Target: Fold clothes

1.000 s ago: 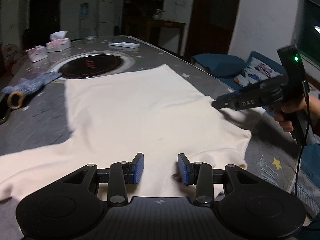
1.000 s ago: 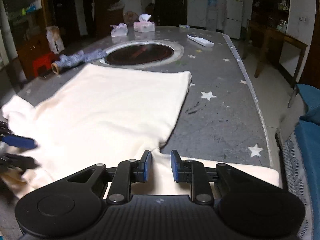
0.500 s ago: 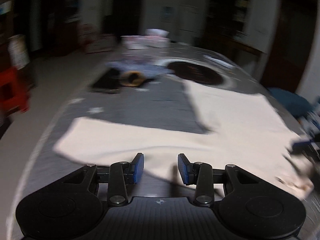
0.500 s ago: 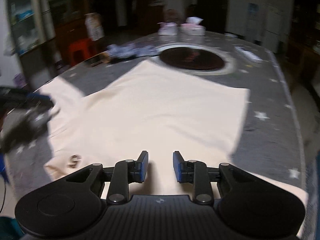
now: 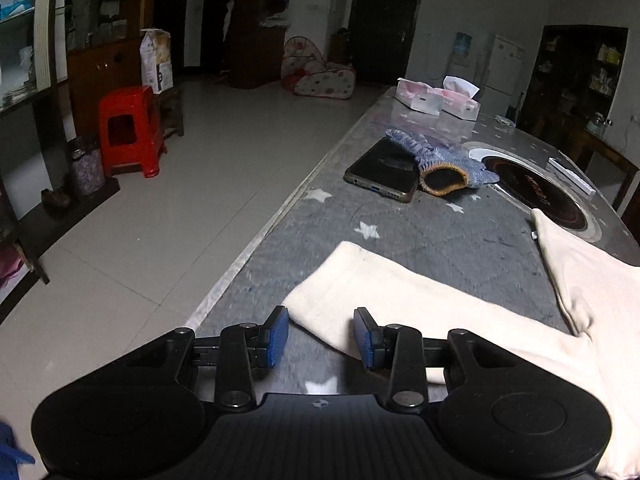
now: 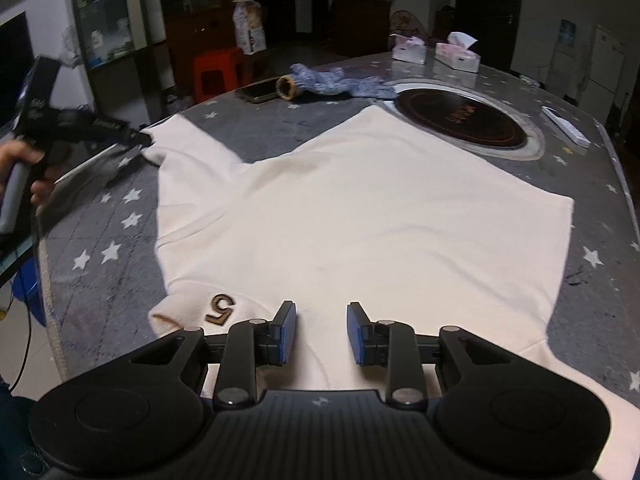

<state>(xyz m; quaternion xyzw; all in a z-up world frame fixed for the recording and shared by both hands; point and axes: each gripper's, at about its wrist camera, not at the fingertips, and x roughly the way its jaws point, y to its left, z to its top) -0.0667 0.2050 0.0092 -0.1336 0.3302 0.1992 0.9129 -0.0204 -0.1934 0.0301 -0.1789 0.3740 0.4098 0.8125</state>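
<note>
Two black handheld grippers with blue pads are working over a cream long-sleeved cotton shirt (image 6: pixel 360 208) that is lying spread flat on a grey star-patterned table covering (image 6: pixel 100 236). Left gripper (image 5: pixel 320 334) is hovering with its jaws apart at the cuff end of the shirt's sleeve (image 5: pixel 400 300), near the table edge. Right gripper (image 6: pixel 321 332) is likewise standing open, above the shirt's collar area, just beside a brown embroidered emblem (image 6: pixel 221 307). Beyond the shirt, two pink tissue boxes (image 6: pixel 436 54) are holding white tissues, one sheet protruding upward; a blue knitted glove (image 6: pixel 332 82) is lying touching a dark smartphone (image 6: pixel 260 90), beside a round black inset cooktop (image 6: pixel 460 122).
</note>
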